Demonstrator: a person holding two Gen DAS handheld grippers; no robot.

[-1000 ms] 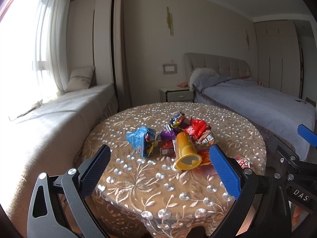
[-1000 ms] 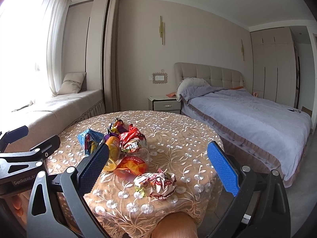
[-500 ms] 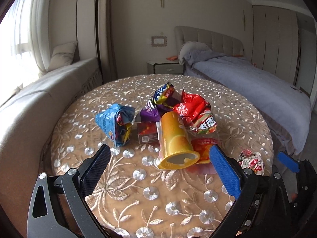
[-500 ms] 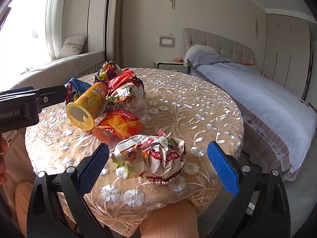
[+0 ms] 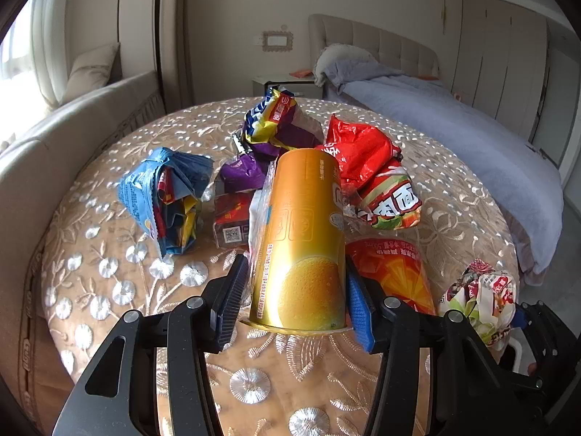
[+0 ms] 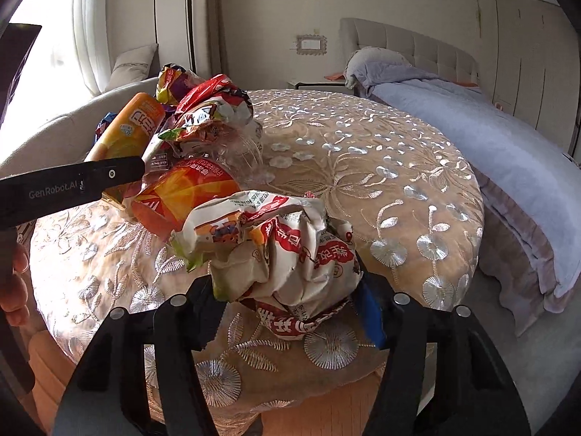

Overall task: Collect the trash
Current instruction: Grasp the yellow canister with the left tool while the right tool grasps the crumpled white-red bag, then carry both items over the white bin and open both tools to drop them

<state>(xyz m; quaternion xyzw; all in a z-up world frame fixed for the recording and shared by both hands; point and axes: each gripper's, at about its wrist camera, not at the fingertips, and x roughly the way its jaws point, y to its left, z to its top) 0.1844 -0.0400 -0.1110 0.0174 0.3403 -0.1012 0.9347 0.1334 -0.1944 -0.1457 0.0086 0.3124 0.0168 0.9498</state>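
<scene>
A round table with a beige embroidered cloth (image 5: pixel 120 290) holds a pile of trash. My left gripper (image 5: pixel 296 301) is shut on the open end of an orange cylindrical can (image 5: pixel 303 239) lying on its side. My right gripper (image 6: pixel 287 301) is shut on a crumpled white-and-red wrapper (image 6: pixel 276 250) near the table's front edge; this wrapper also shows in the left wrist view (image 5: pixel 479 301). Around the can lie a blue wrapper (image 5: pixel 167 196), a purple-yellow bag (image 5: pixel 276 123), a red bag (image 5: pixel 370 167), a small red packet (image 5: pixel 230 218) and an orange bottle label (image 5: pixel 392 272).
A bed with a grey cover (image 5: pixel 472 120) stands to the right. A cushioned window bench (image 5: pixel 72 116) runs along the left. A nightstand (image 5: pixel 279 85) sits behind the table. The left gripper's body (image 6: pixel 72 185) crosses the right wrist view at left.
Both grippers moved forward and down to the table and closed: the left on the orange can, the right on the crumpled white-and-red wrapper.
</scene>
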